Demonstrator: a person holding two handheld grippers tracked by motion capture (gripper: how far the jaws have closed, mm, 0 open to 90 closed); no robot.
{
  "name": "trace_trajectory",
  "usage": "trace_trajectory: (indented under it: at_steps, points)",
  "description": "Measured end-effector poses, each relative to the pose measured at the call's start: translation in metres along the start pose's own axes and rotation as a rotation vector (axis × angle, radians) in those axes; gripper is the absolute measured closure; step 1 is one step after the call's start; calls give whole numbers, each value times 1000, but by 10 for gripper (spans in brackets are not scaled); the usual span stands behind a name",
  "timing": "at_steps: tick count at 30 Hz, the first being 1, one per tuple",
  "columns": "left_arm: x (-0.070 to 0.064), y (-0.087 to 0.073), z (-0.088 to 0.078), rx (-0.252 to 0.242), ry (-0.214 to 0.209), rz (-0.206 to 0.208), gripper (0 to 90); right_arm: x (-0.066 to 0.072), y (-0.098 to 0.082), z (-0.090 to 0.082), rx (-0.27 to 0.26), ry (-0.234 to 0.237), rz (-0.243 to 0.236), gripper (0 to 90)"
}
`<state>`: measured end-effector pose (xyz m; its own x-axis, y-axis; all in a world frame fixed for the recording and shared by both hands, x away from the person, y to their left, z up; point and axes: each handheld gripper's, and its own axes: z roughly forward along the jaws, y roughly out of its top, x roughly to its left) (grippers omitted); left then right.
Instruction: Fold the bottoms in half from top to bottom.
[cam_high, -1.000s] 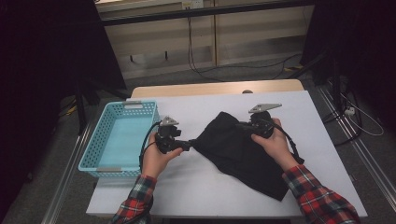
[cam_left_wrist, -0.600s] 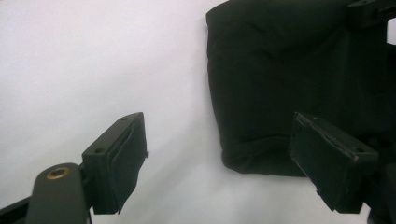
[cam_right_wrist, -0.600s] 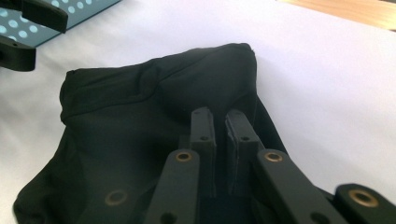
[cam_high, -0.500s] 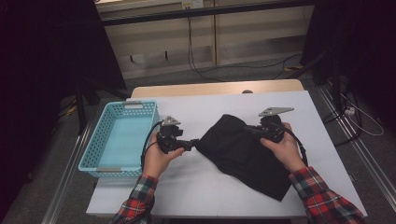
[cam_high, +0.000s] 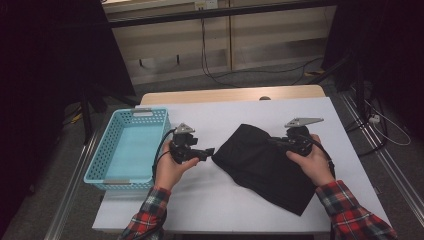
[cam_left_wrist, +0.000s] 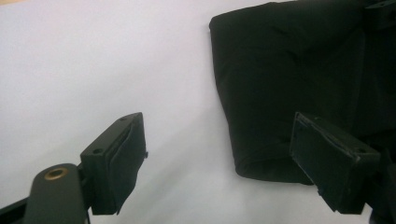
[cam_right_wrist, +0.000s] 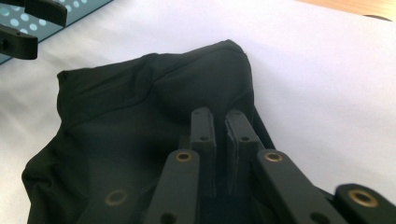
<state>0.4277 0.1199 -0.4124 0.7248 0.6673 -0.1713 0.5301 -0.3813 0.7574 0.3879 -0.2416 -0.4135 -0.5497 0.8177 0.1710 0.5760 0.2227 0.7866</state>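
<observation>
A black cloth (cam_high: 265, 162) lies crumpled on the white table (cam_high: 220, 120), right of centre. My left gripper (cam_high: 212, 151) is level at the cloth's left corner and stands open. In the left gripper view (cam_left_wrist: 219, 158) the cloth's (cam_left_wrist: 289, 79) folded edge reaches in between the jaws, close to the right one, and no pad presses it. My right gripper (cam_high: 274, 141) is at the cloth's upper right edge. Its jaws (cam_right_wrist: 220, 116) are nearly together over the cloth (cam_right_wrist: 121, 126) and seem to pinch a thin fold.
A light blue mesh basket (cam_high: 102, 162) stands on the table's left side beside my left hand; its corner (cam_right_wrist: 70, 9) appears behind the left gripper's jaws (cam_right_wrist: 21, 30) in the right gripper view. Dark floor, cables and rails surround the table.
My right hand has shifted a little to the right and toward me, and the cloth's upper right edge has gone with it. The left gripper has stayed in place, open.
</observation>
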Motion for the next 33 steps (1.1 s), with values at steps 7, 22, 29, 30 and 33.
trace_trajectory:
  at_steps: [7,22,29,30,33]
  points:
    - [0,1,1,3,-4,-1,180,-2,-6,-7,7,-5,3,841]
    - [-2,3,0,-1,-5,5,174,-5,-8,-18,-7,-9,17,841]
    - [-1,3,0,0,-4,5,172,-3,-6,-21,-14,-13,19,842]
    - [-1,3,0,2,-6,9,171,-3,-7,-22,-14,-9,18,842]
    - [-2,4,-1,-3,-6,2,167,-4,-9,-25,-11,-10,20,842]
